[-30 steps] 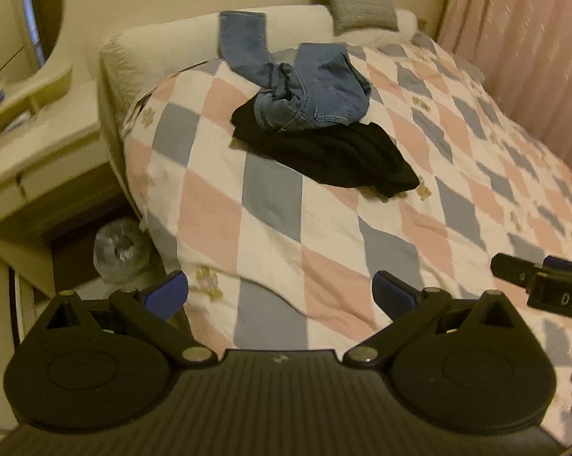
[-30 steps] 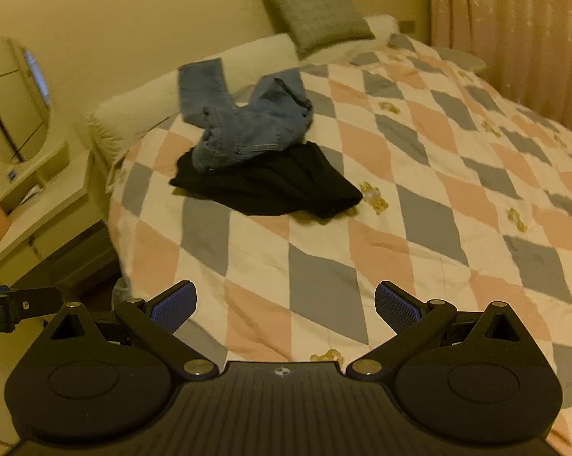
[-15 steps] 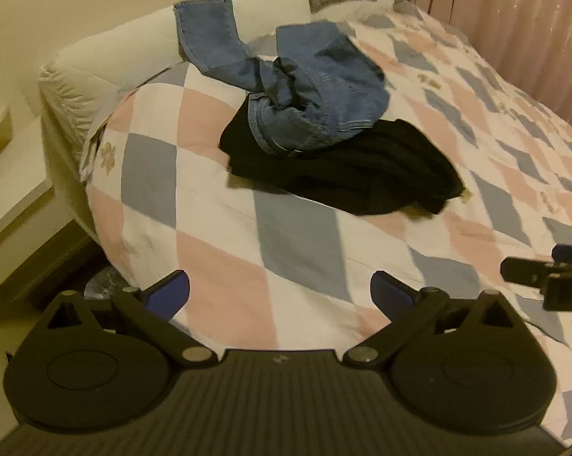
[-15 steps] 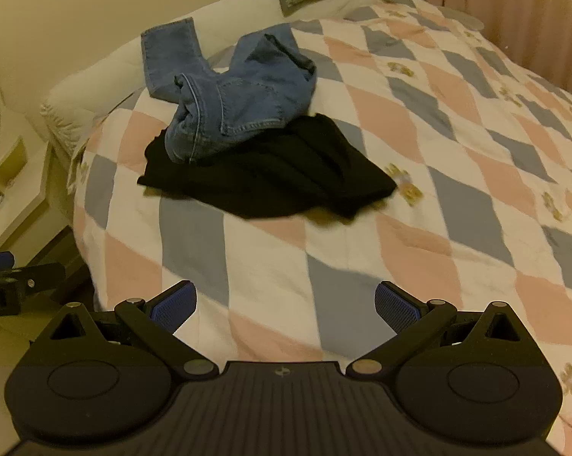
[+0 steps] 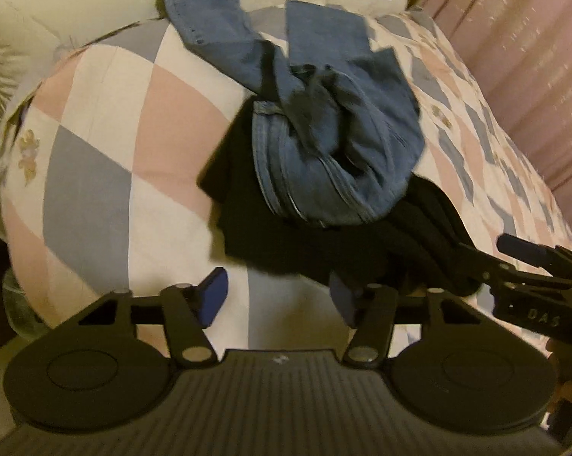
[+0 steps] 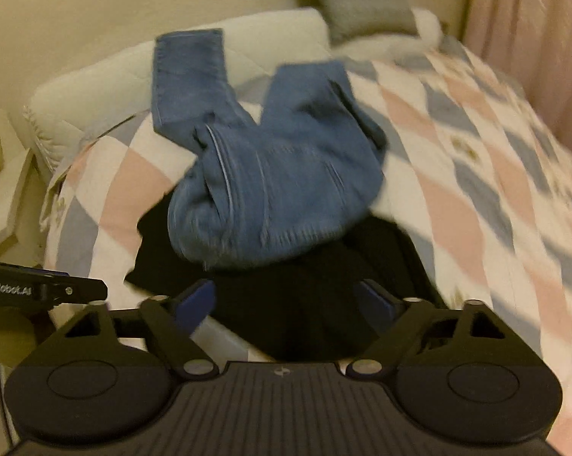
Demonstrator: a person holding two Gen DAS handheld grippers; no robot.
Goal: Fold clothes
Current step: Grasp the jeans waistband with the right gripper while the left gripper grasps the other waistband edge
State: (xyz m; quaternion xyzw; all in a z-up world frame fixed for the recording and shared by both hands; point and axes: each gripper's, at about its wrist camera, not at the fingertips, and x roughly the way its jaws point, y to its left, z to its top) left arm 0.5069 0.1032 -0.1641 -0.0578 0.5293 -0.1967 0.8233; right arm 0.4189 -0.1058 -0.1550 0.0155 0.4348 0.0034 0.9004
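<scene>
Crumpled blue jeans point(image 5: 324, 140) point(image 6: 278, 190) lie on top of a black garment point(image 5: 293, 243) point(image 6: 305, 311) near the head of the bed. My left gripper point(image 5: 277, 296) is open, with its jaws partly drawn in. It sits at the black garment's near edge, where its right pad point(image 5: 341, 296) overlaps the cloth and bedcover shows in the gap. My right gripper point(image 6: 286, 300) point(image 5: 506, 254) is open and straddles the black garment's near edge, close below the jeans. The left gripper point(image 6: 58, 288) also shows at the left of the right wrist view.
A checked pink, grey and white bedcover point(image 5: 107, 159) point(image 6: 476, 197) covers the bed. At its head are a cream padded headboard point(image 6: 96, 87) and a grey cushion point(image 6: 362, 3). Pink curtains point(image 5: 521, 49) hang on the right. A cream bedside unit point(image 6: 1, 197) stands left of the bed.
Both grippers have moved in toward the pile, which now fills the views. The left jaws have narrowed markedly and the right jaws slightly. The clothes have not moved.
</scene>
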